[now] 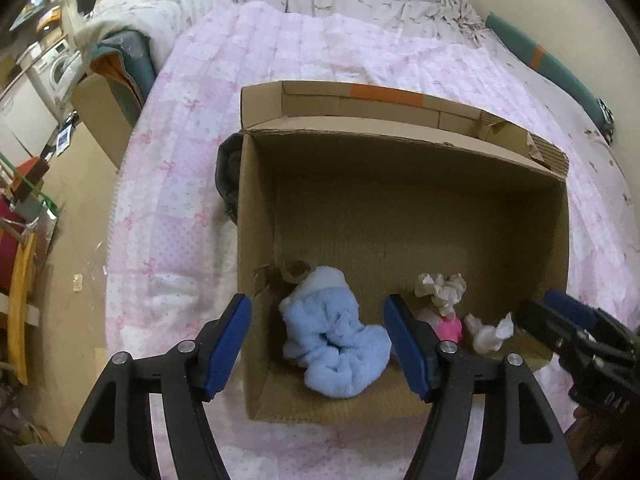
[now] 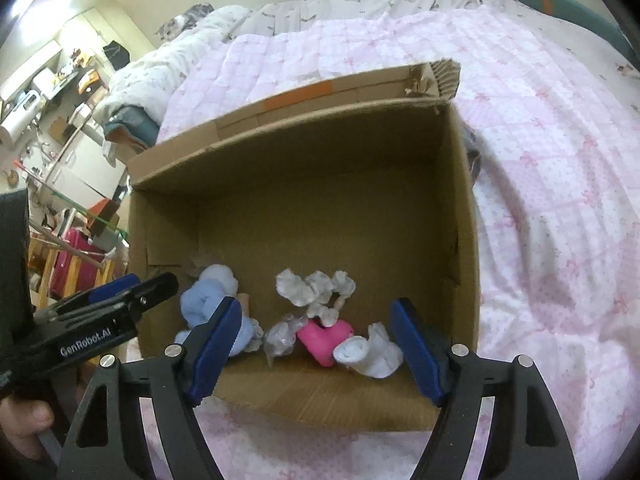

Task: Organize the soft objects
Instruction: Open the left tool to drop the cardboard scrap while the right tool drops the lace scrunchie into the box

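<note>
An open cardboard box [image 1: 400,184] stands on the pink quilted bed and also shows in the right wrist view [image 2: 304,208]. Inside lie a fluffy light-blue soft toy [image 1: 336,344] [image 2: 204,296], a pink-and-white plush [image 2: 324,336] [image 1: 448,326] and white soft items [image 2: 372,356]. My left gripper [image 1: 318,344] is open and empty above the box's near left part, over the blue toy. My right gripper [image 2: 316,344] is open and empty above the box's near edge; it shows at the right of the left wrist view [image 1: 560,320].
The pink quilt [image 1: 280,60] covers the bed around the box. A dark item [image 1: 228,176] lies against the box's left wall. The bed's left edge drops to a floor with cluttered furniture [image 1: 28,184]. A rumpled grey duvet [image 2: 192,36] lies at the far end.
</note>
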Demonstrator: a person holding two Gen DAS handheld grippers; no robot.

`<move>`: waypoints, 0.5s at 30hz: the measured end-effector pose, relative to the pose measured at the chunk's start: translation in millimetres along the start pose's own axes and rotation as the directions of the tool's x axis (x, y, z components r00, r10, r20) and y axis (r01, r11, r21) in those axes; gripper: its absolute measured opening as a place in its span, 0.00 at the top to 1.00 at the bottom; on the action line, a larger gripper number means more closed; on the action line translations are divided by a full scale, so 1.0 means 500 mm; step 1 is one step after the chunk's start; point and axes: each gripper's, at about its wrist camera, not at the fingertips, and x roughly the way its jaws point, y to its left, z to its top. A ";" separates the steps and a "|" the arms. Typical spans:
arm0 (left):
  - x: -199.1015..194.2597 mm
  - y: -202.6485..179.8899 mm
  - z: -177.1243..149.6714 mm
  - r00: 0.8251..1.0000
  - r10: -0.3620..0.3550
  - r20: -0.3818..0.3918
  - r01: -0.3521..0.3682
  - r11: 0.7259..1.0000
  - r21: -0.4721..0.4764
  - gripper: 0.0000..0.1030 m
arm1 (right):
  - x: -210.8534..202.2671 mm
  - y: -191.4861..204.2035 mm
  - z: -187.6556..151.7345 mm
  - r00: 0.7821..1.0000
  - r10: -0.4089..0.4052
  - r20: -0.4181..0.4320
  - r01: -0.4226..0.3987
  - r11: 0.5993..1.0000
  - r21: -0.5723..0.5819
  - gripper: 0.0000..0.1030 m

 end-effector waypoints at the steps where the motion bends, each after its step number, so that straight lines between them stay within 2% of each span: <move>1: -0.007 0.003 -0.003 1.000 -0.005 0.003 0.005 1.000 -0.004 0.36 | -0.004 0.001 0.001 1.000 -0.004 0.003 0.004 1.000 0.001 0.21; 3: -0.022 0.009 -0.011 1.000 -0.008 0.023 0.008 1.000 -0.007 0.36 | -0.009 0.004 0.001 1.000 -0.005 0.004 0.005 1.000 0.007 0.21; 5: -0.039 0.014 -0.019 0.999 0.020 0.045 -0.019 1.000 -0.007 0.36 | -0.018 0.008 -0.003 1.000 -0.004 0.009 0.004 1.000 0.007 0.21; 8: -0.062 0.024 -0.033 0.998 0.018 0.058 -0.017 1.000 -0.015 0.35 | -0.035 0.010 -0.009 0.999 -0.023 0.029 0.023 1.000 -0.003 0.15; 10: -0.077 0.032 -0.042 0.998 0.005 0.067 -0.003 1.000 -0.025 0.25 | -0.052 0.009 -0.018 0.999 -0.031 0.042 0.031 0.999 -0.006 0.09; 15: -0.121 0.044 -0.074 0.994 -0.011 0.111 0.013 1.000 -0.024 0.13 | -0.100 0.025 -0.034 0.995 -0.060 0.085 0.063 0.997 -0.035 0.00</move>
